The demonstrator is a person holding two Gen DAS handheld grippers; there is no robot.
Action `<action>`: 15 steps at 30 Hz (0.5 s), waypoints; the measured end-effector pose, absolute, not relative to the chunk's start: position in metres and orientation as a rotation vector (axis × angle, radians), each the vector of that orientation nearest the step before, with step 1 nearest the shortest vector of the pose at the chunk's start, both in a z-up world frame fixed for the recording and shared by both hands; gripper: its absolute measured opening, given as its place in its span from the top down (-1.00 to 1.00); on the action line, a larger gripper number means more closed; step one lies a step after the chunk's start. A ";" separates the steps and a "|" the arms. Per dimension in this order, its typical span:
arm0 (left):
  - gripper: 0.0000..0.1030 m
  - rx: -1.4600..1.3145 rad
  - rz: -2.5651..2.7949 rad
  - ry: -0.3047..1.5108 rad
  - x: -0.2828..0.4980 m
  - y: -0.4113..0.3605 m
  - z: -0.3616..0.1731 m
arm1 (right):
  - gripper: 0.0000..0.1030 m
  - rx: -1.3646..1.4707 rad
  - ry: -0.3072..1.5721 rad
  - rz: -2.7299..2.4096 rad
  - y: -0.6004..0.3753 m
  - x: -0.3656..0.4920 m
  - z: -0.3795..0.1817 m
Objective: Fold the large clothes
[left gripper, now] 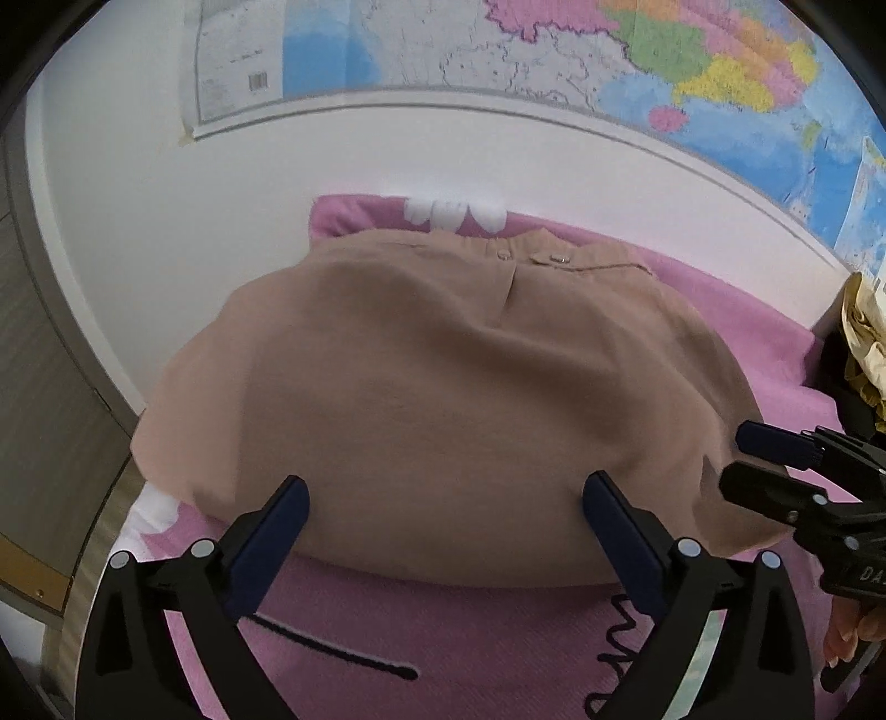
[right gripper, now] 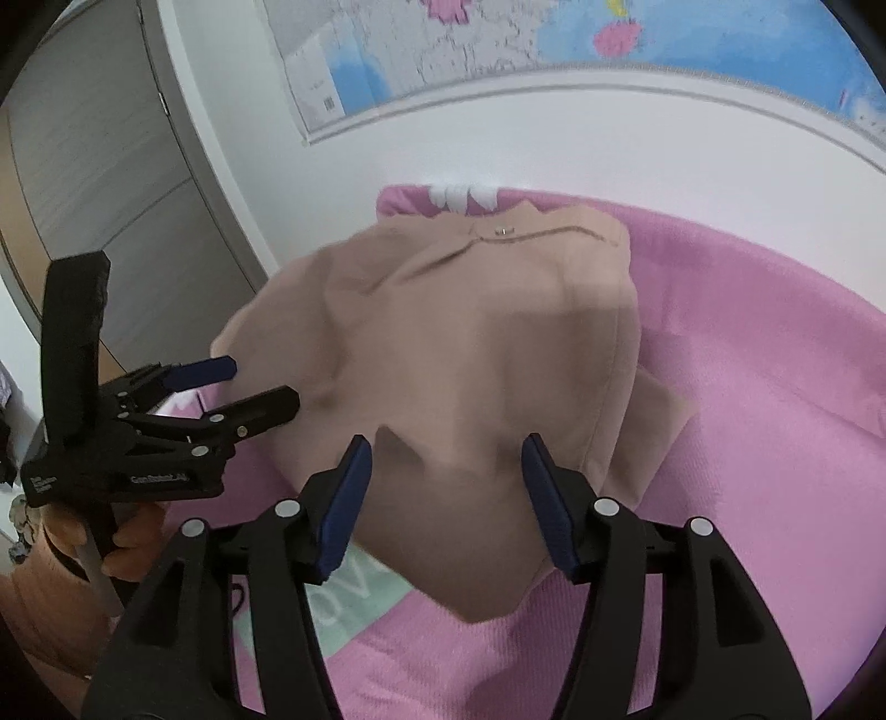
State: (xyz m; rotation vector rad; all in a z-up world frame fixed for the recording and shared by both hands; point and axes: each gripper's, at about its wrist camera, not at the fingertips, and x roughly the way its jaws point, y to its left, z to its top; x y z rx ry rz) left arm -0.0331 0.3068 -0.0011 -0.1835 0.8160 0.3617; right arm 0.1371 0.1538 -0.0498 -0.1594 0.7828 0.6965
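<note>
A beige garment lies folded on a pink blanket, its collar and small buttons at the far end. My left gripper is open and empty above the garment's near edge. My right gripper is also open and empty, over the garment's near right part. The right gripper also shows in the left wrist view at the right, jaws apart. The left gripper shows in the right wrist view at the left, jaws apart beside the garment's left edge.
The pink blanket has white and mint patterns and dark stitching. A white wall with a coloured map stands behind. A wooden door is at the left. A yellowish crumpled item sits at the far right.
</note>
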 end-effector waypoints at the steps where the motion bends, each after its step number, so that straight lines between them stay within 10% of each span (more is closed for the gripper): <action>1: -0.86 -0.187 0.364 0.806 -0.036 0.305 0.001 | -0.11 -0.157 0.778 0.697 0.153 0.135 -0.048; 15: -0.87 -0.204 0.378 0.747 -0.067 0.278 0.011 | -0.61 -0.180 0.700 0.672 0.145 0.105 -0.045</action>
